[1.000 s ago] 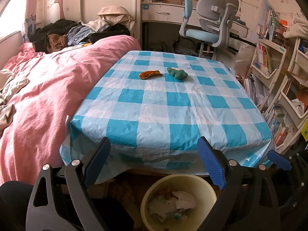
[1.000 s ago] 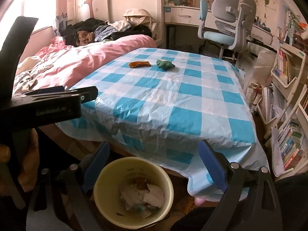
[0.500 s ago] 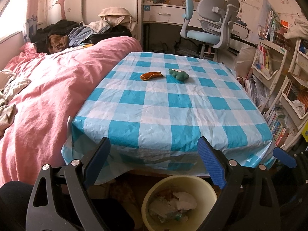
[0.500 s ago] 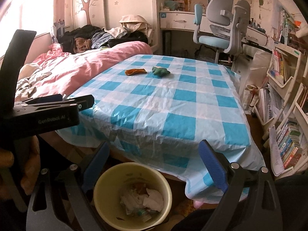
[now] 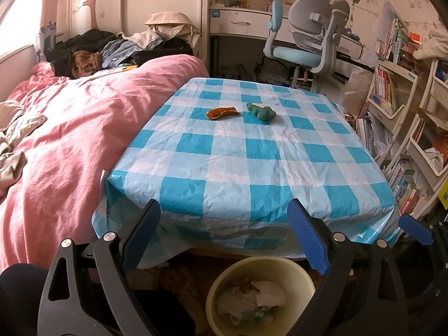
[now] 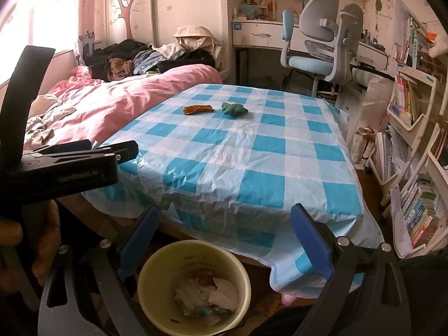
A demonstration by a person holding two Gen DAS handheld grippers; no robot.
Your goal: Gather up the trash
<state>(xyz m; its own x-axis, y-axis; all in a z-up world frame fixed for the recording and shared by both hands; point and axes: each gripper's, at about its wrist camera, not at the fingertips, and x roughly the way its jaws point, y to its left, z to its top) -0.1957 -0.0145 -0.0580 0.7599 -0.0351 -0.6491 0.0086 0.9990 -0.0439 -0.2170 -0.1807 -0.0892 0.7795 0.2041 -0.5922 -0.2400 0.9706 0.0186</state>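
Right now both grippers sit low at the near edge of the table, and neither has anything in it. Left gripper (image 5: 224, 238): jaws spread wide, blue pads (image 5: 306, 238) framing the bottom of its frame, nothing between them but the drape of the cloth (image 5: 224, 168) and the bin (image 5: 260, 294) directly beneath. Right gripper (image 6: 224, 240): same story, wide apart, empty, with the bin (image 6: 193, 285) low and a little left of centre in its own view. The left tool shows up as a dark bar at the left edge of the right view.

Out from there, look up the frame. The two pieces of trash lie well apart from both grippers, past the middle of the checked table. In the left view the orange wrapper (image 5: 222, 112) sits upper centre, just left of the midline, its long axis running nearly across the frame, tipped up slightly to the right. Just beside it, to the right and not touching, is the green lump (image 5: 261, 111).

In the right view both sit upper centre and left of the midline: wrapper (image 6: 198, 109), then lump (image 6: 234, 109).

By my read, the orange wrapper lines up better with the left gripper and the lump falls to either. The reach is straight ahead across the cloth, and jaws closing side to side would meet the wrapper end-on, so a wrist turn looks wise. The bin already holds crumpled paper.
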